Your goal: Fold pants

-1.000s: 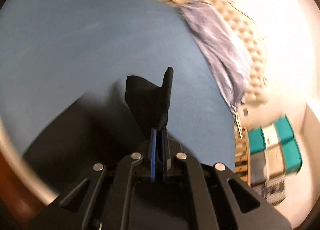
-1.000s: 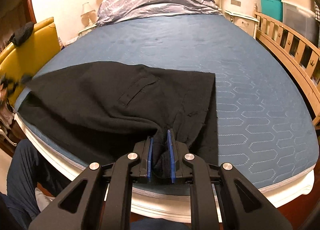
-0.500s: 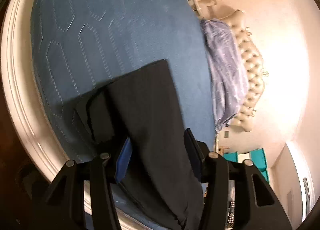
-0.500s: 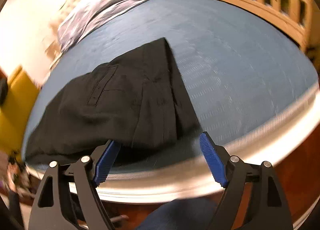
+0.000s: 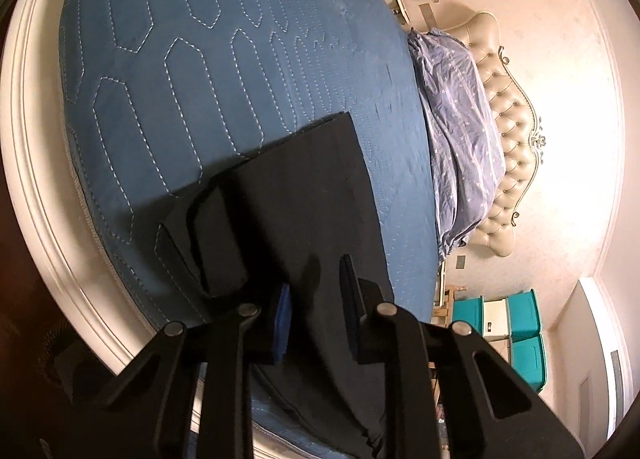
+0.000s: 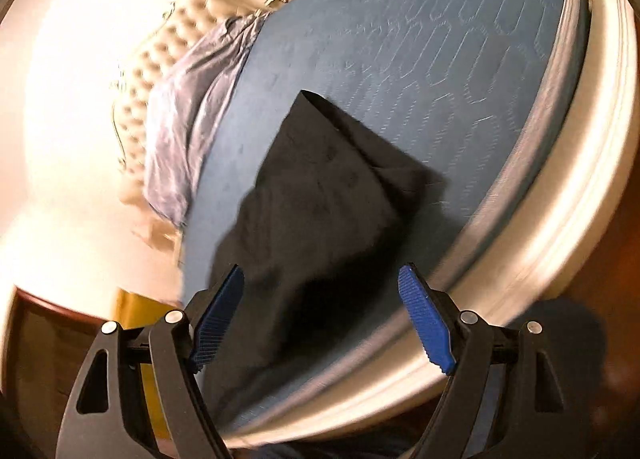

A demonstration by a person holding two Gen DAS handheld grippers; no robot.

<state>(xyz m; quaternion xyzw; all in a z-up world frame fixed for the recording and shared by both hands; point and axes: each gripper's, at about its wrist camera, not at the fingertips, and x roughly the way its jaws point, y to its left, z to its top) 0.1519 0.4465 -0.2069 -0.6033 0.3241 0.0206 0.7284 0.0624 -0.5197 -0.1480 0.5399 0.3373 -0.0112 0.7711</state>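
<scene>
While pants (image 5: 304, 219) lie folded, right gripper (image 6: 320, 315) seemingly gapes.

No text, label, brand, number or sign is showing legibly in either view. The black pants (image 5: 304, 211) are showing no tag or printing. The blue mattress (image 5: 192, 71) is carrying only stitched hexagon lines, the purple bedding (image 5: 460, 139) only small pale marks that are not reading as letters, and the teal storage bins (image 5: 520, 323) near the wall are too small to be showing any lettering. The right wrist view is blurring too much to be offering anything readable.
</scene>
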